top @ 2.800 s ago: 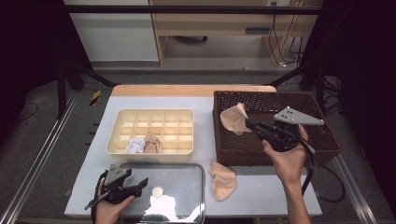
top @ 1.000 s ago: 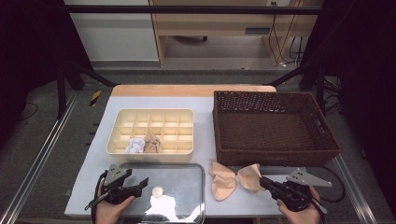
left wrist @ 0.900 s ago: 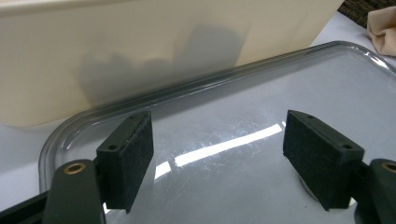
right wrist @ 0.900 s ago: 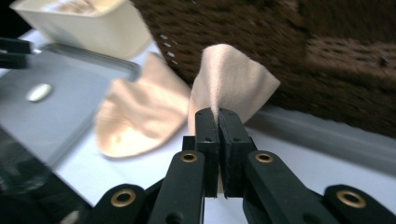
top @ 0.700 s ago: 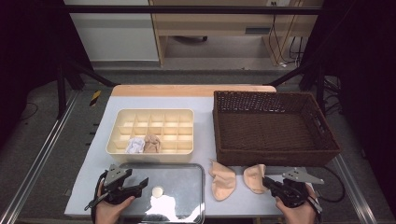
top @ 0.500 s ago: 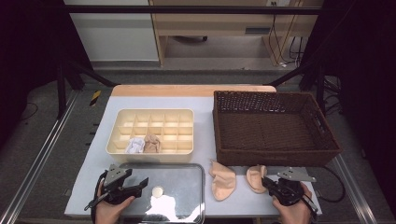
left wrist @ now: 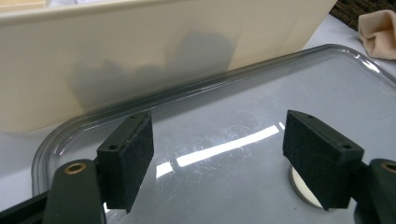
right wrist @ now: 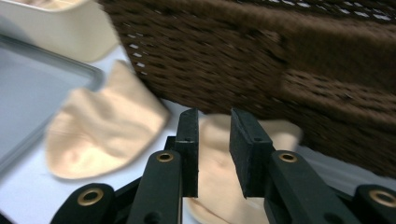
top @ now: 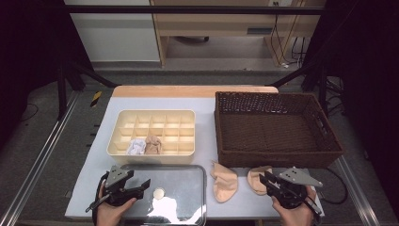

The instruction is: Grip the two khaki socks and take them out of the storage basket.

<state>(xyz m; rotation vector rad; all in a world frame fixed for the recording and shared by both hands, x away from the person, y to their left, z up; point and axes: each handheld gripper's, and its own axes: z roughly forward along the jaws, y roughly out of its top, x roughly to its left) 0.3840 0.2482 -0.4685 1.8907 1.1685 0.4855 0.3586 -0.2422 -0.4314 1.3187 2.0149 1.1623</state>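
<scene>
Now sock (right wrist: 219,163) on table beneath parted right tool (right wrist: 214,154) jaws

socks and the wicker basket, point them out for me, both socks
left sock (top: 224,181), high view, middle of its body, lying flat on the table
right sock (top: 258,178), high view, its bare left part beside the right gripper
wicker basket (top: 278,158), high view, its near wall
</scene>
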